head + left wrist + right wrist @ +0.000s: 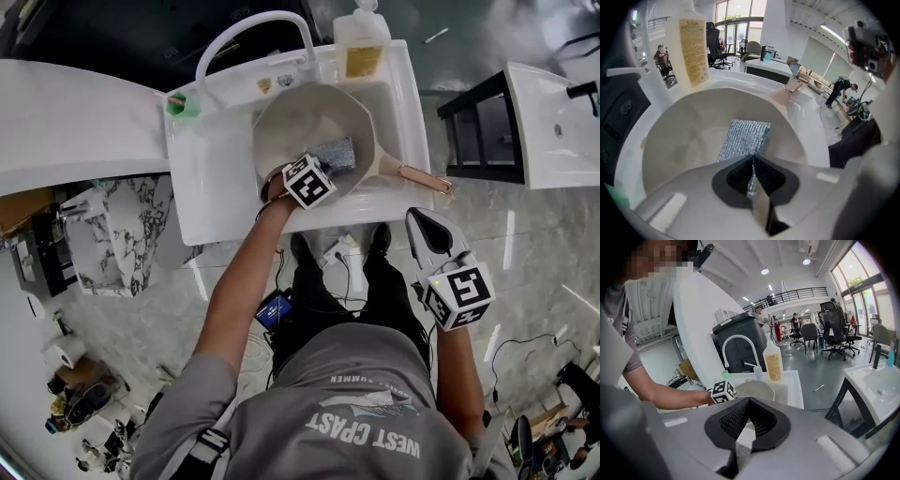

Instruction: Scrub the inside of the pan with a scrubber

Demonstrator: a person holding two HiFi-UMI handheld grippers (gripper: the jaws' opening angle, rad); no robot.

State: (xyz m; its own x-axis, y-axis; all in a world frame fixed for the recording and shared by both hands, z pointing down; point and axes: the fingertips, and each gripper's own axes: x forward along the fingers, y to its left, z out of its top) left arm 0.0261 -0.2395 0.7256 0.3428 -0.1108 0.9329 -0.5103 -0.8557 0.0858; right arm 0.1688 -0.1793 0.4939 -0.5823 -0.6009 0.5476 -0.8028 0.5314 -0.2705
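A person at a white sink point(211, 187) holds the left gripper point(752, 161) down into a pale pan point(300, 117) that sits tilted inside the basin, its copper-coloured handle point(422, 176) reaching out over the sink's right rim. The left gripper's jaws are clamped together on one edge of a silvery mesh scrubber point(337, 153), and a thin strip of the mesh shows pinched between the dark pads. The rest of the scrubber lies flat against the pan's inner wall on the handle side. Nothing else can be seen in the pan, whose inside looks a dull grey-white. The right gripper point(749, 401) hangs well apart from the sink, over the marbled floor at the person's right side. Its jaws are pressed tip to tip with nothing between them, and it points toward the basin from a distance. On the sink's back rim a tall clear bottle point(361, 47) with a pump top and a yellow label stands upright, holding a yellowish liquid. It stands just beside the base of a curved white faucet point(253, 28) whose spout arches over the pan. A small green object point(184, 105) rests at the basin's far left corner; what it is cannot be made out.
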